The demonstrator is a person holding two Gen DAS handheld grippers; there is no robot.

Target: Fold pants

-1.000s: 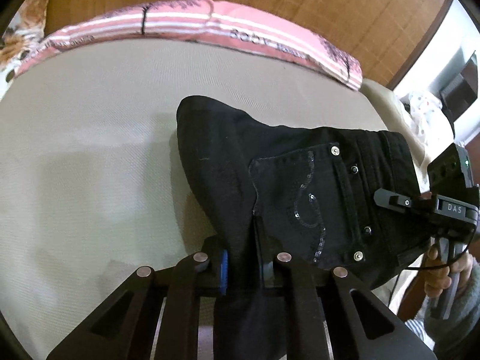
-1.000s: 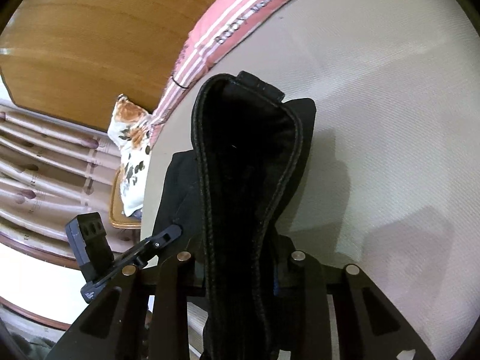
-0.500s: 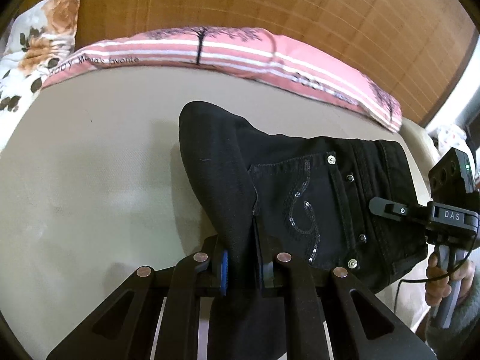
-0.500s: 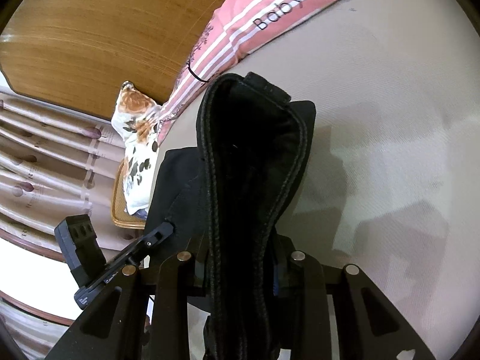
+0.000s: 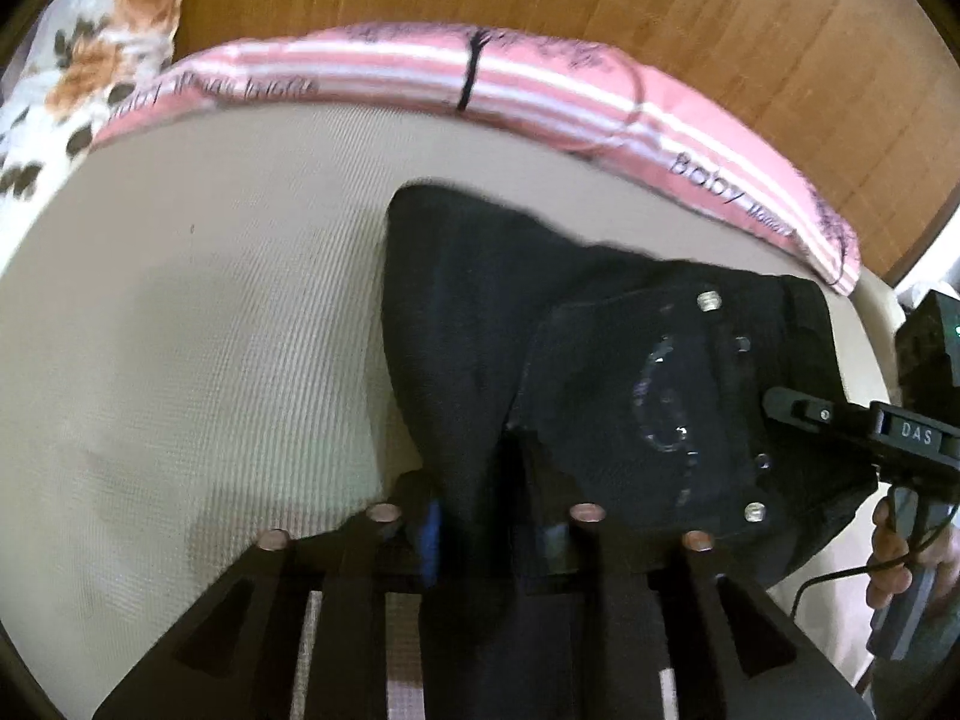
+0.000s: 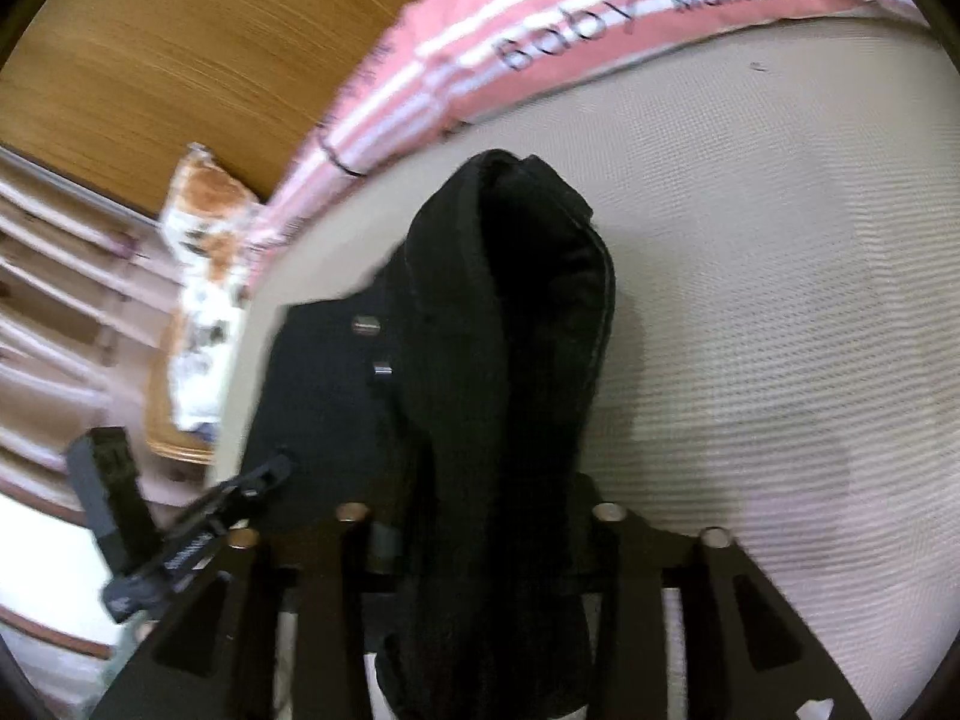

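**Pants laid over on the bed, both tongs letting go**

Tongs of the left hand (image 5: 480, 516) point down at the bed with a fold of black cloth running up between the two fingers. The jaws are opening; the blue pad (image 5: 429, 534) on one finger shows a sliver apart from the cloth, so the grip looks already slack, though blur hides the other finger's contact. Tongs of the right hand (image 6: 480, 531) stand the same way over a thick doubled band of the same cloth, and their jaws are opening too, with the band between them and a dark gap visible beside it on the left.

Pants (image 5: 600, 372), black with a stitched back pocket and metal rivets, lie on the beige mattress (image 5: 210, 330), bunched in a short, thick stack rather than stretched out. Leg cloth appears folded over the seat part, so at least one fold is judged done. In the left view the right tongs (image 5: 804, 411) reach in over the waistband side, held by a hand (image 5: 888, 552) at the frame's edge.

Beyond the pants, a pink striped pillow (image 5: 480, 72) runs along the wooden headboard (image 5: 720, 12), and a flowered pillow (image 5: 78, 78) sits at the far corner, well apart from the work.

Remaining, by judgement: release fully, draw both tongs clear, then flatten the raised edge or add a last fold if a smaller bundle is wanted.
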